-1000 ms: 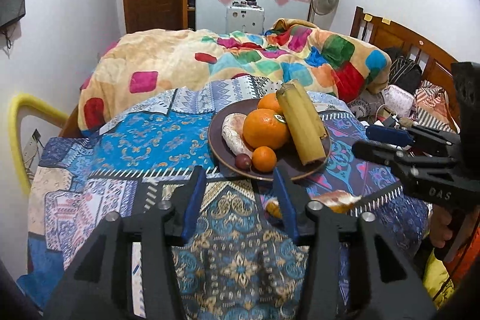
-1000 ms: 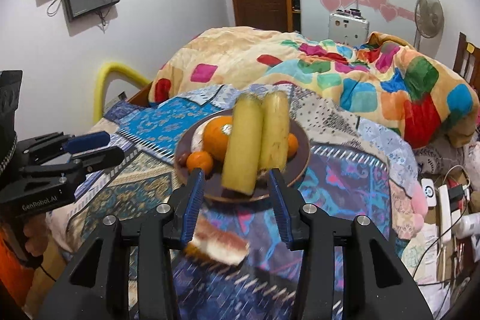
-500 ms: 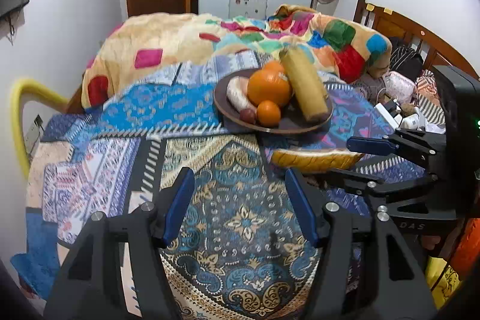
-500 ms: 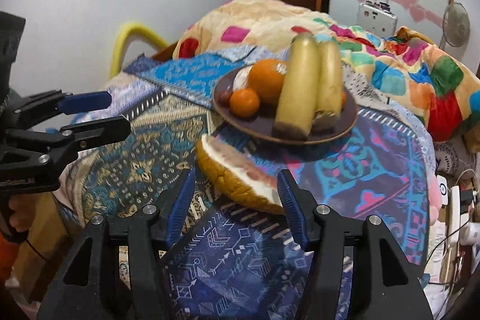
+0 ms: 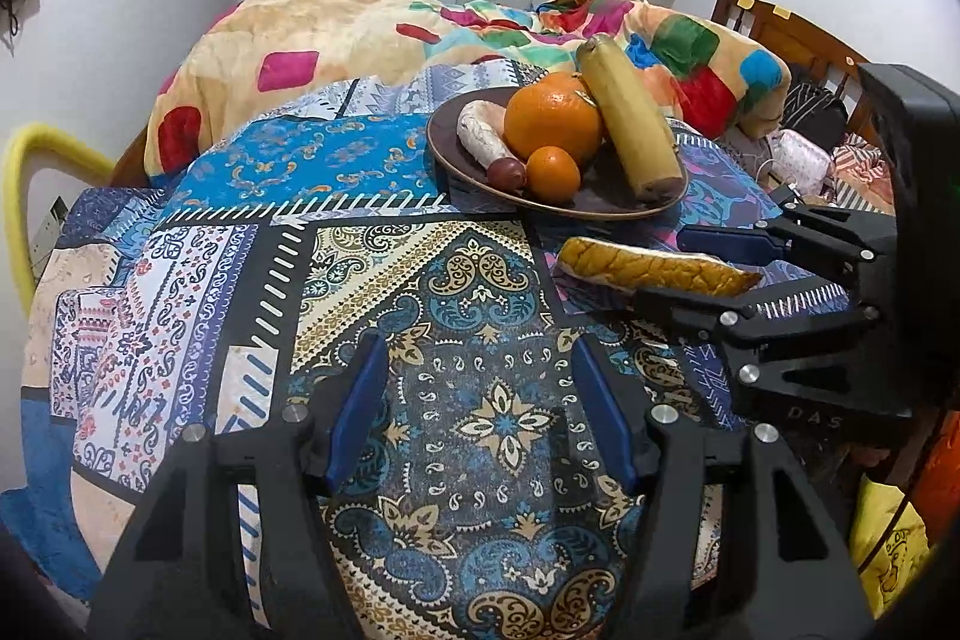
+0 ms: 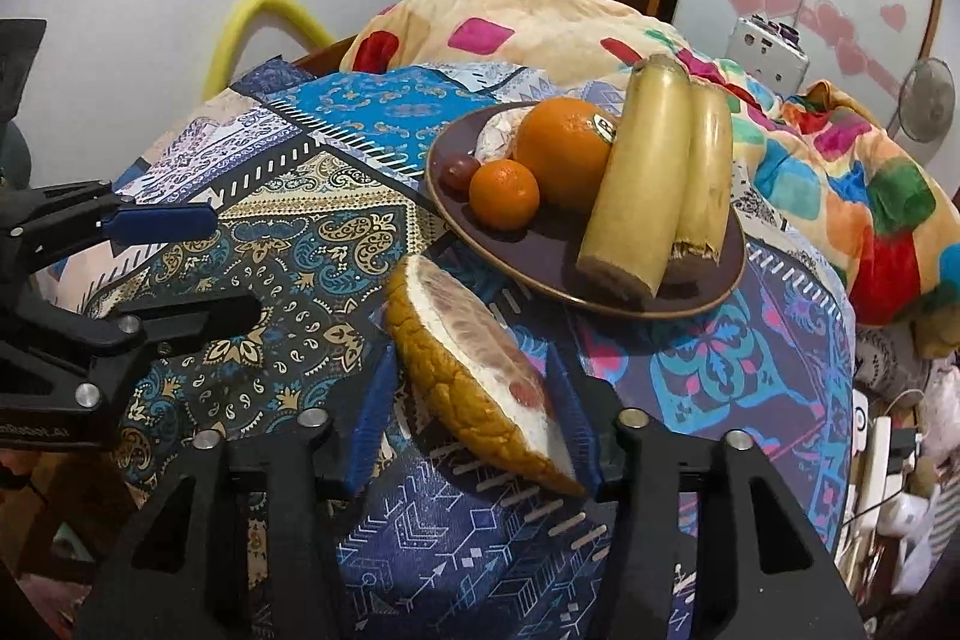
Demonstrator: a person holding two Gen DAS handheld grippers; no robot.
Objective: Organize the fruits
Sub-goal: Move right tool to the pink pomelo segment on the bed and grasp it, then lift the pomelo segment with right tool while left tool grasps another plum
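Note:
A pomelo wedge [image 6: 474, 376] with yellow rind and pink flesh lies on the patterned cloth, just in front of a brown plate [image 6: 540, 280]. My right gripper [image 6: 474, 364] straddles the wedge and its jaws are closing. The right pad is against the cut face, while a gap shows at the left pad. The left wrist view shows the same wedge [image 5: 654, 268] between the right gripper's fingers [image 5: 726, 241]. On the plate [image 5: 444, 148] sit a big orange [image 5: 552, 118], a small orange [image 5: 552, 172], bananas [image 6: 642, 184] and a dark red fruit [image 5: 507, 172]. My left gripper [image 5: 477, 346] hangs open over bare cloth.
The blue patterned cloth [image 5: 360, 160] covers the table. A bed with a colourful blanket [image 5: 360, 34] lies behind it. A yellow curved bar [image 5: 24, 172] stands at the left, and cables and small clutter [image 6: 888, 430] crowd the right edge.
My right gripper came down over the pomelo wedge and its jaws narrowed around it. The left gripper sank toward the cloth, and its jaws widened in the first half second.

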